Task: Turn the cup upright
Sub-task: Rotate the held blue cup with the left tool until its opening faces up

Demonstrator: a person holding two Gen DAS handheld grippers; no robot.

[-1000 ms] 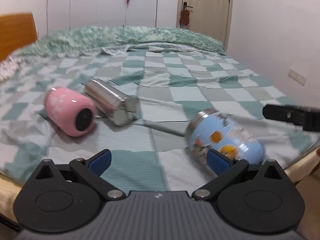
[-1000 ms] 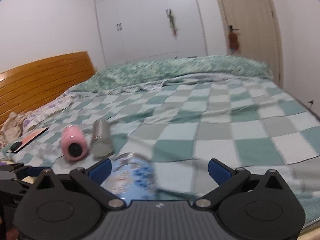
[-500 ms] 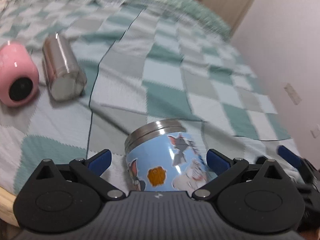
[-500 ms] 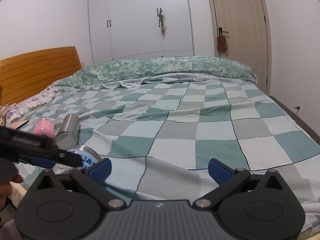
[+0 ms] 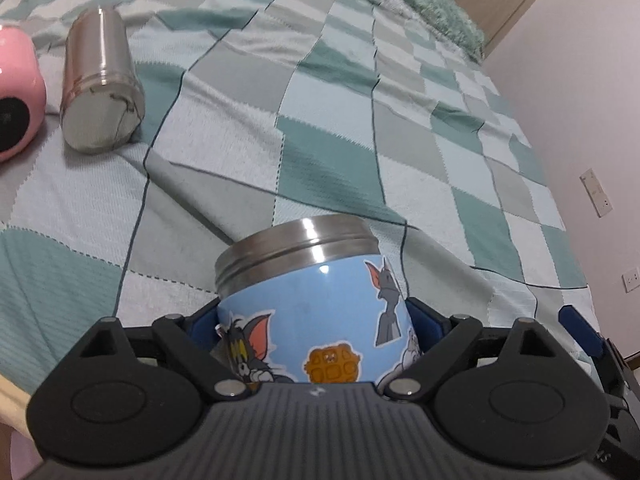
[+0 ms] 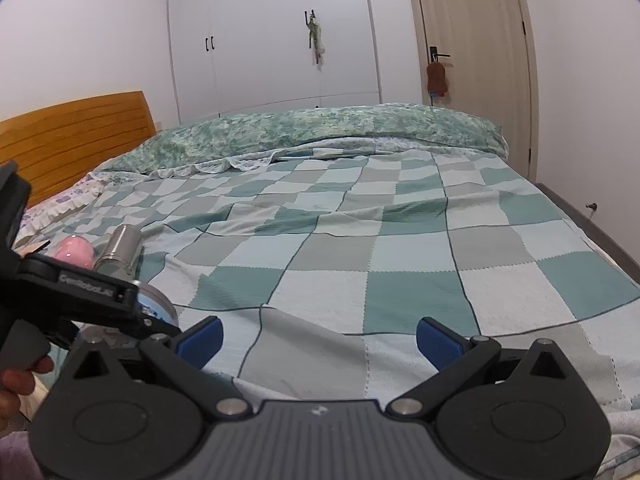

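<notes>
A big bed (image 6: 400, 264) is covered by a blanket (image 5: 340, 128) with green, gray and white squares, and a wooden headboard (image 6: 76, 140) is seen at its left end. White closet doors (image 6: 276, 36) and a tan door (image 6: 472, 48) are seen behind the bed. The left claw (image 5: 314, 328) is closed on a blue cup (image 5: 316, 320) with cat stickers on it, and the cup is squeezed between the two blue pads (image 5: 424, 320). The cup is held near the front edge of the bed, with its silver rim (image 5: 296, 248) pointed away from the camera; whether it is touching the blanket cannot be told. The right claw (image 6: 318, 336) is held wide open over the blanket, and nothing is held between its blue pads (image 6: 438, 340). A silver cup (image 5: 100, 84) is laid on its side on the blanket, well apart from the blue cup. A pink cup (image 5: 16, 92) is laid on its side just beside the silver one.
</notes>
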